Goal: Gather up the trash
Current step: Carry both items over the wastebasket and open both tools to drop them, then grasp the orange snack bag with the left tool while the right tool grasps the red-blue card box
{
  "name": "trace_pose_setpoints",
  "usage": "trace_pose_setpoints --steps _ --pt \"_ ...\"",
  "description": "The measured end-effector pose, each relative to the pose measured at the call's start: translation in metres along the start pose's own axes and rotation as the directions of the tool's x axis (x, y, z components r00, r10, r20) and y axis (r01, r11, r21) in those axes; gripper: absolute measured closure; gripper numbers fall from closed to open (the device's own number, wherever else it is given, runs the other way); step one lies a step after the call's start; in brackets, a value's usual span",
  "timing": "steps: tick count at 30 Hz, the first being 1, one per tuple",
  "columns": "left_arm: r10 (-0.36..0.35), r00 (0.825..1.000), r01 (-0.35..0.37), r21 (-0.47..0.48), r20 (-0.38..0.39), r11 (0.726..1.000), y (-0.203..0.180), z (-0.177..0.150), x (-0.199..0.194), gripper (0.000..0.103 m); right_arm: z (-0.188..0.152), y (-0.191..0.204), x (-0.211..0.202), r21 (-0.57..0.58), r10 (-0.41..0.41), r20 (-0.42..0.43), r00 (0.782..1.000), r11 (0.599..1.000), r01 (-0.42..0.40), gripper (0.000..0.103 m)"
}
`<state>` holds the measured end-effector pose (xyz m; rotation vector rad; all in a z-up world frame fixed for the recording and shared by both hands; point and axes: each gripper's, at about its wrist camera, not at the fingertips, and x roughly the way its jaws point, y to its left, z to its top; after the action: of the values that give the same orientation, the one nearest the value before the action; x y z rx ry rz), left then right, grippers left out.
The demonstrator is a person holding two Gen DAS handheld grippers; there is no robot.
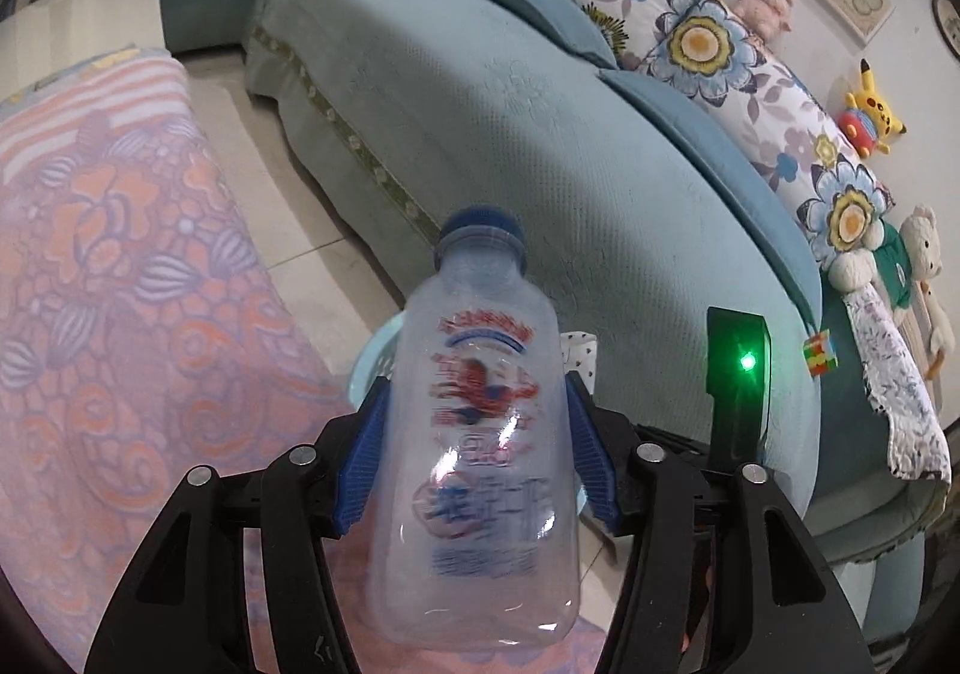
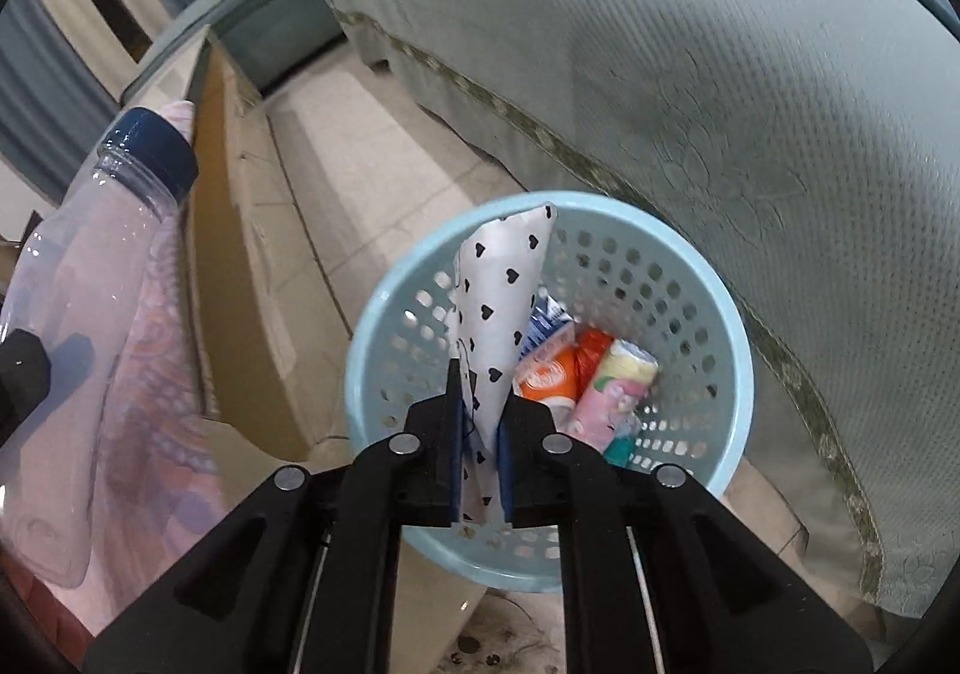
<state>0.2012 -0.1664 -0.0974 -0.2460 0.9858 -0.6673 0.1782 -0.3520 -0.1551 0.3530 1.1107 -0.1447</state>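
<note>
Jaws of the left gripper (image 1: 477, 452) are clamping a clear plastic blue-capped bottle (image 1: 480, 434); the right gripper (image 2: 480, 452) is pinching a white heart-print paper cone (image 2: 501, 308) above the light-blue perforated basket (image 2: 735, 374).

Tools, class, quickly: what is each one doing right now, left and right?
Left tool: closed on the plastic bottle.
Right tool: closed on the heart-print paper, above the basket.

Clear glossy plastic bottle (image 1: 480, 446) with a ribbed blue cap sits between the left claw's (image 1: 477, 434) matt blue grooved pads (image 1: 591, 458), the right claw (image 2: 480, 452) pinches matt heart-print paper (image 2: 498, 314) over a smooth perforated plastic basket (image 2: 729, 374), textured woven sofa cloth (image 2: 690, 74) beyond.
</note>
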Motion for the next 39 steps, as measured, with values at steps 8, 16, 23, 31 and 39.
trace_pose_setpoints --steps 8,16,23,31,39 --pt "0.023 0.998 -0.023 -0.002 0.052 1.000 0.003 -0.008 -0.058 0.040 0.002 0.000 -0.005 -0.032 -0.066 0.036 0.997 0.997 0.067 0.047" --pt "0.160 0.971 -0.158 -0.025 0.180 0.987 0.026 -0.029 -0.174 0.026 -0.003 0.018 -0.020 -0.149 -0.176 0.115 0.978 0.970 0.192 0.041" --pt "0.285 0.921 -0.254 -0.146 0.266 0.956 0.084 -0.051 -0.244 0.026 -0.005 0.102 -0.086 -0.296 -0.005 0.282 0.959 0.951 0.093 0.041" --pt "0.431 0.857 -0.344 -0.310 0.281 0.886 0.183 -0.070 -0.282 0.026 -0.008 0.240 -0.089 -0.484 0.276 0.205 0.939 0.862 -0.147 0.041" --pt "0.458 0.870 -0.354 -0.415 0.183 0.838 0.278 -0.053 -0.253 0.026 -0.002 0.357 -0.012 -0.549 0.357 0.016 0.934 0.784 -0.290 0.041"
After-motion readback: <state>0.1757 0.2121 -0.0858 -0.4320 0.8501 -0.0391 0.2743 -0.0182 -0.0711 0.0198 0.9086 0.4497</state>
